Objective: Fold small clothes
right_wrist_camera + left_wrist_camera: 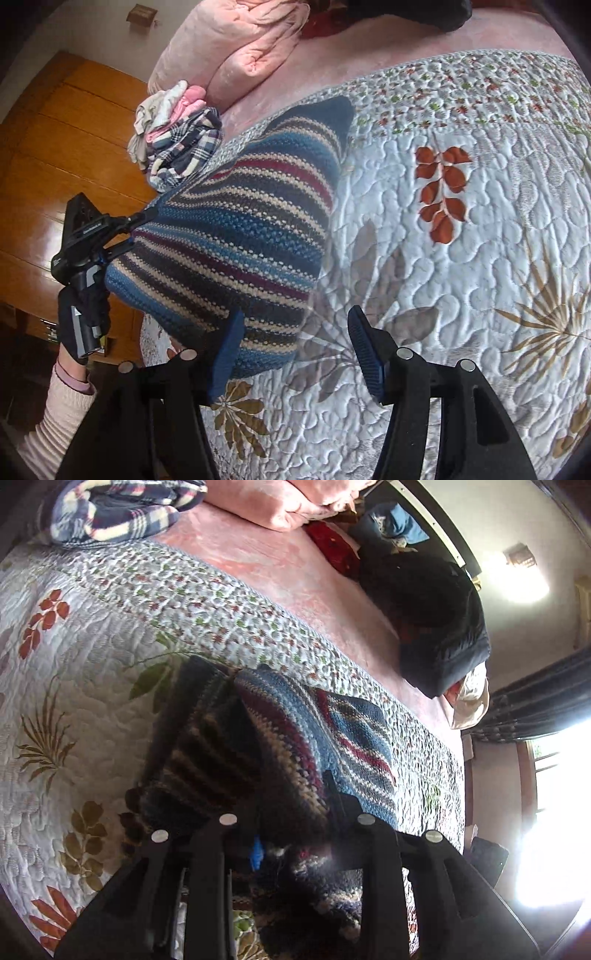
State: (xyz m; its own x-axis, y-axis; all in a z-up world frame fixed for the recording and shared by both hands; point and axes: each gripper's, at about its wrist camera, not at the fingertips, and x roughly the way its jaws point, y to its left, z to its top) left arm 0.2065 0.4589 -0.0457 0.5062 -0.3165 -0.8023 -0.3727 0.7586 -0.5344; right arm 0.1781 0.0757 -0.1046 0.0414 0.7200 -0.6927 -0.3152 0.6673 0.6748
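Folding is under way on one garment, by my estimate at an early-to-middle stage. I have the striped knit sweater [236, 236] lying partly on the quilted bedspread [480, 258], near its edge, with one side lifted clear of the bed.

1. Left gripper [142, 218]: in the right wrist view its jaws are pinching the sweater's raised edge, with fabric bunched at the fingertips. In the left wrist view the knit fills the space between the fingers.
2. Right gripper [295, 350]: jaws spread apart, holding nothing. It hangs over the bedspread at the sweater's near corner, and its left finger overlaps the knit in that view. I cannot tell whether it touches.

Done: the sweater looks doubled over at least in part.
Left: laying the raised side down, squaring the edges, then working through the heap of small clothes [177, 136] by the pink blanket [240, 48], which I judge unfolded.
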